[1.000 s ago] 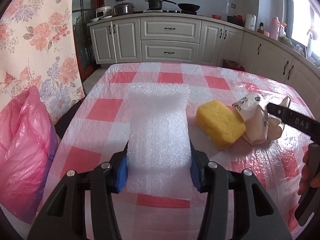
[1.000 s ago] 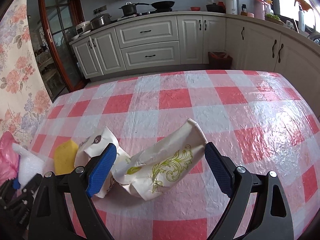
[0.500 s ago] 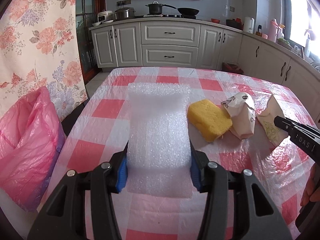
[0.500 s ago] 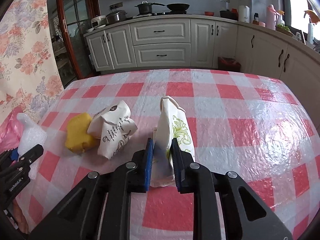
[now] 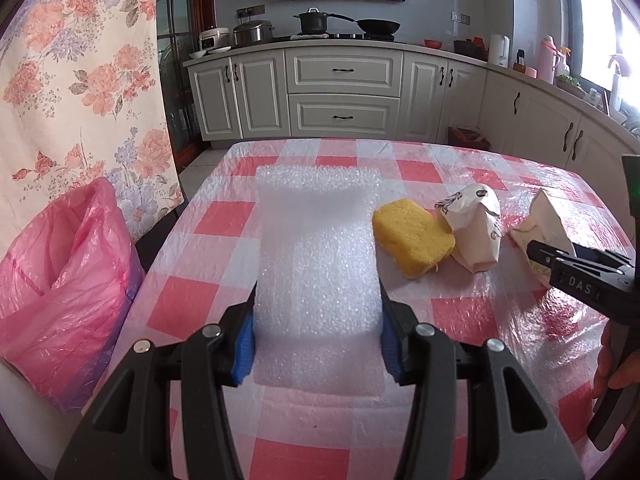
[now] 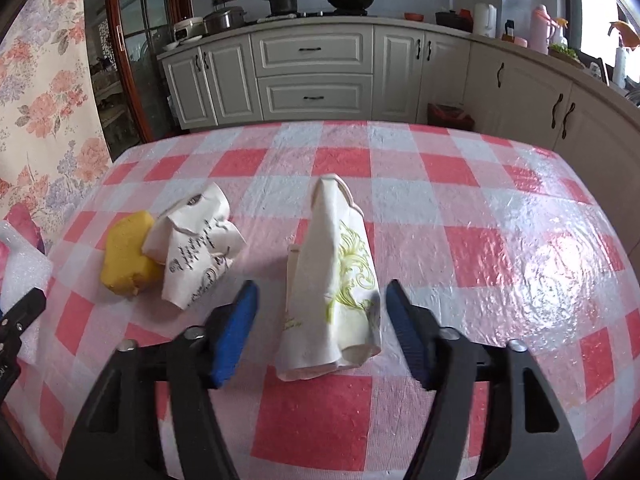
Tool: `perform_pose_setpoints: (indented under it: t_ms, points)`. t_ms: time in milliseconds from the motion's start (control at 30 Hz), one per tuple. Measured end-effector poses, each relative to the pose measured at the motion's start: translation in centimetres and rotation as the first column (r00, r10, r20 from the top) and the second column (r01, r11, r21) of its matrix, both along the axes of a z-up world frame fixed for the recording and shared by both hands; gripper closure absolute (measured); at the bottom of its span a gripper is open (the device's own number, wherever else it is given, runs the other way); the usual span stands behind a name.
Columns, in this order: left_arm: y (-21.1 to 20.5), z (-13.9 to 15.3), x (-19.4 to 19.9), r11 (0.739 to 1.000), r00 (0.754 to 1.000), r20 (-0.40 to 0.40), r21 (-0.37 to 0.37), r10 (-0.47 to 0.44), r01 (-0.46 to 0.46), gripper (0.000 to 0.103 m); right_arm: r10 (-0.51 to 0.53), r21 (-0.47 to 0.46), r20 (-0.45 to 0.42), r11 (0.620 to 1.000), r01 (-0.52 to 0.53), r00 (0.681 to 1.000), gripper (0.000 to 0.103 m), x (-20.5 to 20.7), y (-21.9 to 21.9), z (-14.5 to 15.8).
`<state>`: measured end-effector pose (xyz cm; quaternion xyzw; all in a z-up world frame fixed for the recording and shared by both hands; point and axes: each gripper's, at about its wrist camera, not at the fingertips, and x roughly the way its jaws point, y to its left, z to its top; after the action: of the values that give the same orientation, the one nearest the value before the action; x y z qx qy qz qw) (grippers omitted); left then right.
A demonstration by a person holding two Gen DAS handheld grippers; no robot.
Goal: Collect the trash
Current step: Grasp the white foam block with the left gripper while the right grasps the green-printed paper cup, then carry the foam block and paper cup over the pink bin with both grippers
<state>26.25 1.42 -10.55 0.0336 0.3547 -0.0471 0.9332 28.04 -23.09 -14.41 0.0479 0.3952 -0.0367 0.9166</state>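
A: Left gripper (image 5: 318, 340), near edge of the worktop (image 5: 200, 308) – blue pads pressed against both sides of a white foam sheet (image 5: 320, 252). Clamped on it; sheet reaches forward over the red-check cloth

B: Right gripper (image 6: 320, 336)?

A: Jaws spread wide, holding nothing. A crumpled paper bag with green print (image 6: 334, 280) lies on the cloth between the pads, clear gap on each side

B: Beyond that?

A: Left of the green-print bag, a second crumpled paper bag with dark lettering (image 6: 196, 248), and touching its left side a yellow sponge (image 6: 126, 260). From the left wrist view the sponge (image 5: 412, 240) sits just right of the foam sheet, lettered bag (image 5: 476, 232) next, green-print bag (image 5: 540, 220) partly behind the right gripper's finger

B: Off the worktop?

A: Pink plastic bag (image 5: 60, 280) stands open beside the left edge, below a floral curtain (image 5: 76, 80). Far back, white kitchen cabinets (image 5: 344, 96) with pots on the hob (image 5: 316, 22)
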Motion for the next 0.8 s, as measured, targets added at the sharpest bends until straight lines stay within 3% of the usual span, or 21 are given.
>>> perform_pose_setpoints:
  t_ms: [100,400,800]
  points:
    - [0.1,0.2,-0.1,1.000,1.000,0.009,-0.003,0.004,-0.004,0.054,0.026,0.003,0.014,1.000,-0.026,1.000,0.064,-0.5,0.2,0.1]
    - [0.7,1.8,-2.0,1.000,0.999,0.052,-0.011,0.011,-0.011,0.054,0.085,-0.026,0.099,0.996,-0.083,0.991,0.064,-3.9,2.6,2.8]
    - [4.5,3.8,-5.4,0.998,0.994,0.092,-0.025,0.063,-0.061,0.054,0.203,-0.041,0.172,0.979,-0.199,0.964,0.064,-8.0,8.0,6.2]
